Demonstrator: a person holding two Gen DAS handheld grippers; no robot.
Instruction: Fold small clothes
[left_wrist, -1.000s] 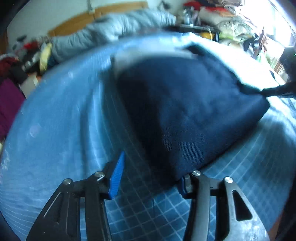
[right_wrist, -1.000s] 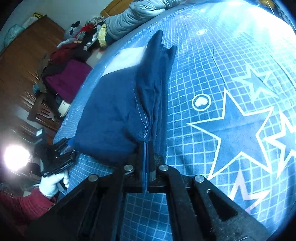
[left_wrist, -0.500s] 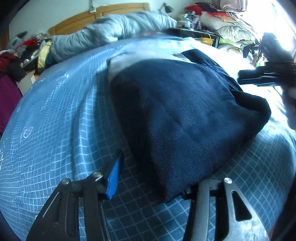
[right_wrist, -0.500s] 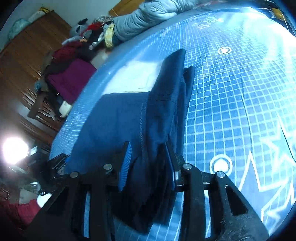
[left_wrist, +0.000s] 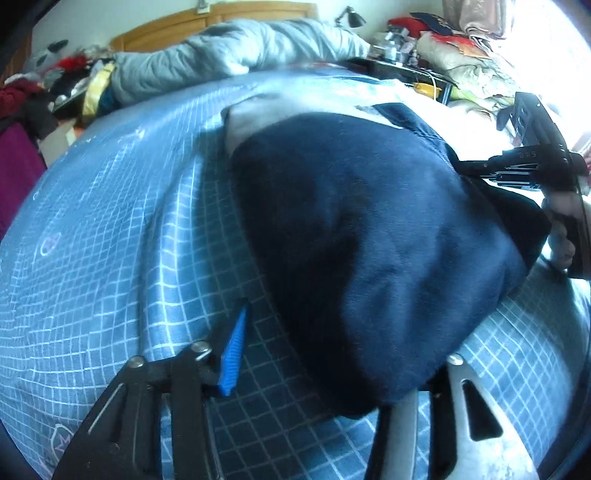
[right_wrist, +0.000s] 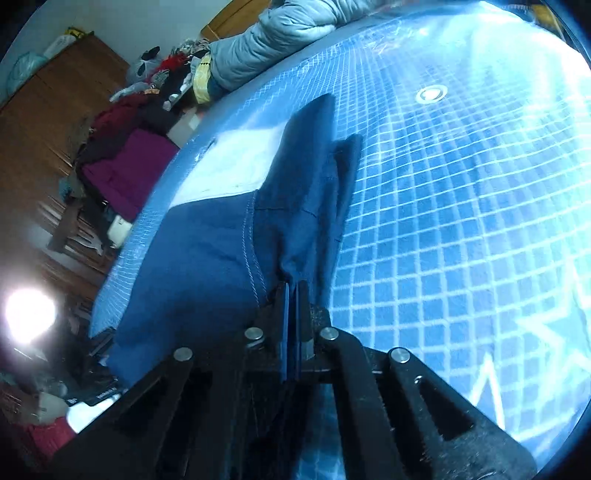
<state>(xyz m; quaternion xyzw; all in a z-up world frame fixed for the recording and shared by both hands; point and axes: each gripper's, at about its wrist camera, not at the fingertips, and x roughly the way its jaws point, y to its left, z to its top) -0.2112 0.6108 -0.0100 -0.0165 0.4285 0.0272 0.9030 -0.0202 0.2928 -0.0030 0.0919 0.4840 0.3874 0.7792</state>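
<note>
Jaws of the right gripper (right_wrist: 293, 295) are pinching an edge fold of the navy garment (left_wrist: 369, 236), blue pads pressed together on the cloth. Those of the left gripper (left_wrist: 332, 354) are standing wide apart, the garment's near corner bulging between them and hiding the right finger's tip. Ahead of both, the garment is lying folded on a blue grid-patterned bedsheet (right_wrist: 461, 221), with a white panel (right_wrist: 236, 166) showing at its far end. Beyond that, a grey quilt (left_wrist: 229, 62) is lying bunched against a wooden headboard (left_wrist: 207, 18).
</note>
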